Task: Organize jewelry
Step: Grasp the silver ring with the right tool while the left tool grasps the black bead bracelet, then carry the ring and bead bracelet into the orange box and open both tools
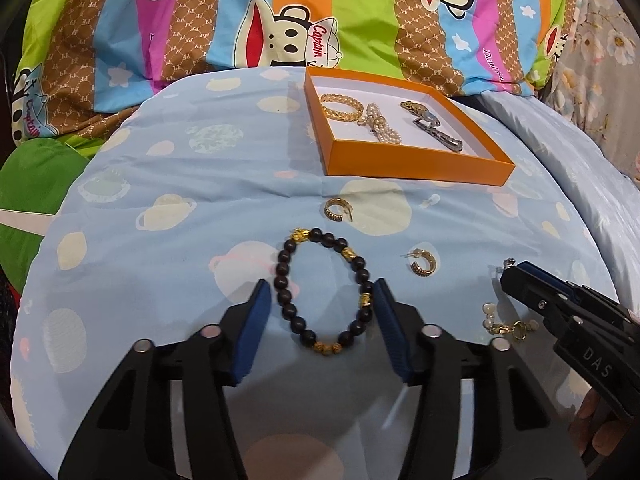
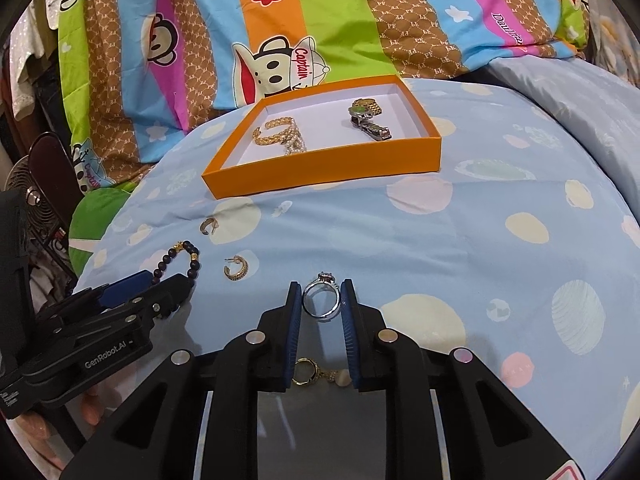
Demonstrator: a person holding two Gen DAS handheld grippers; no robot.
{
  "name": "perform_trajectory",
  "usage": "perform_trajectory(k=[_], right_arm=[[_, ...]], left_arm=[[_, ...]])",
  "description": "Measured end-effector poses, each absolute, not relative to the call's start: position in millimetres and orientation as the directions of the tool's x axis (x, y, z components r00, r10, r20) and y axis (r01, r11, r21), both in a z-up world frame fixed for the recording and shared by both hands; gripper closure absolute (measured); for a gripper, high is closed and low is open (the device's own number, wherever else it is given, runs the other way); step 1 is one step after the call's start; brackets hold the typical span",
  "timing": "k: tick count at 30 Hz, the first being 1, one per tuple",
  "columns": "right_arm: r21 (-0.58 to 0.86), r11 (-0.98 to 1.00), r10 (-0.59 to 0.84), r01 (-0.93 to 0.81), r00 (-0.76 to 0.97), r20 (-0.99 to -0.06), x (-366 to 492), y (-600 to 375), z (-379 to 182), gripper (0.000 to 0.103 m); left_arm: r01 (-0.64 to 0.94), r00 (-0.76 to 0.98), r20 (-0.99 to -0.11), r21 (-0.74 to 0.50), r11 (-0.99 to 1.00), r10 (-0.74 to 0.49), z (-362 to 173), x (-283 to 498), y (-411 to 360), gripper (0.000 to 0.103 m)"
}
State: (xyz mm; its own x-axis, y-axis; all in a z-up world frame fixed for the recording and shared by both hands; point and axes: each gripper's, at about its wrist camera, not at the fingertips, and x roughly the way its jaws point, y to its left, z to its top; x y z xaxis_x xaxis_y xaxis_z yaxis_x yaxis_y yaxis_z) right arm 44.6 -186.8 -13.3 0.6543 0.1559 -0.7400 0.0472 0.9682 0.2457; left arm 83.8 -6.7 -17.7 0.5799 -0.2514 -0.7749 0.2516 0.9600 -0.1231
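The right gripper [image 2: 321, 300] is pinching a silver ring [image 2: 321, 297], pads tight on both sides of the band, stone end pointing toward the orange box [image 2: 320, 168]. The left gripper [image 1: 323, 304] sits around the dark bead bracelet [image 1: 324, 290]; its right pad touches the beads, the left one is just shy of them, so it isn't really clamped.

Taking the box as the landmark: it sits at the far edge of the blue spotted sheet [image 1: 180, 184], and inside are a gold bangle [image 1: 340, 106], a pearl strand [image 1: 380, 124] and a watch [image 1: 434, 126]. Just in front of the box lies one gold hoop earring [image 1: 339, 210], a second hoop [image 1: 424, 266] a bit nearer, then the bracelet. A little gold-and-pearl piece [image 1: 506, 324] lies nearest of all, by the right gripper.
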Motion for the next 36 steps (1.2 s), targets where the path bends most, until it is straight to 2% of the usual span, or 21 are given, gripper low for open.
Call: perform_trajectory(k=[4,6,8,23,36], right_arm=[[0.250,0.967,0.161,0.043,0.657,-0.737,44,-187,-13,0.084],[0.253,0.967,0.163,0.042,0.658,-0.735,43,-187,-12,0.084],[0.255,0.966,0.165,0.042,0.660,-0.733,42,-187,-12,0.084],[0.264,0.964,0.166,0.037,0.690,-0.705,32,-194,3,0.084],[0.262,0.965,0.162,0.013,0.756,-0.634,27,-202,43,0.084]], left_arm=[[0.258,0.574,-0.771,-0.149,0.955,-0.276,-18,85,-4,0.078],[0.266,0.569,-0.769,-0.165,0.950,-0.293,-18,85,-3,0.091],[0.277,0.562,-0.766,-0.184,0.943,-0.314,-18,85,-3,0.096],[0.330,0.557,-0.738,-0.224,0.917,-0.381,-5,68,-9,0.096],[0.426,0.592,-0.657,-0.237,0.873,-0.467,55,56,-22,0.096]])
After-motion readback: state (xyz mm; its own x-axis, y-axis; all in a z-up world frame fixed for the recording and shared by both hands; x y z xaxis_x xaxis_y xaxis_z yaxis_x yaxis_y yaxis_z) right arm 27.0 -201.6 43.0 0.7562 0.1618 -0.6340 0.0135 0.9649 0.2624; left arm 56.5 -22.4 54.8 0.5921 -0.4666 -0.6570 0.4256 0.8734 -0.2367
